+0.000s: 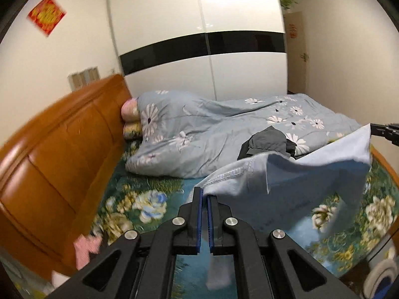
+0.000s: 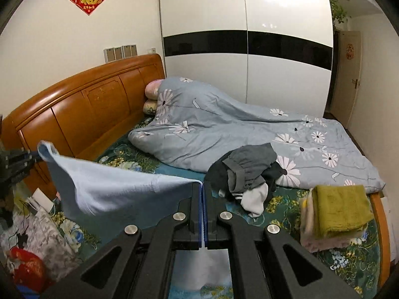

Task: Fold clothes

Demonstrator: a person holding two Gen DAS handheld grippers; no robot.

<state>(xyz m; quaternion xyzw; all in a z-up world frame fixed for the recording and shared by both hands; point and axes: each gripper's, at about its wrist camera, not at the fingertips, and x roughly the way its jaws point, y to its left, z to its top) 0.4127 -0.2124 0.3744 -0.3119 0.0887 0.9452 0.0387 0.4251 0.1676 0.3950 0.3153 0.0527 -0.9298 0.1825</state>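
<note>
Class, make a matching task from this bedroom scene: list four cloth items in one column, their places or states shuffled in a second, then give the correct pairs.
Column 1:
1. light blue garment
2. dark clothes pile
3. olive green towel
4. floral duvet

Column 2:
A. folded, on a stack near the bed's edge
B. held up between both grippers
C. spread over the far half of the bed
D. unfolded heap mid-bed

Pairs: 1-B, 2-D, 3-A, 4-C

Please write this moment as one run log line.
left tongs: shut on light blue cotton garment | right tongs: shut on it | garment: lifted above floral bed sheet
</note>
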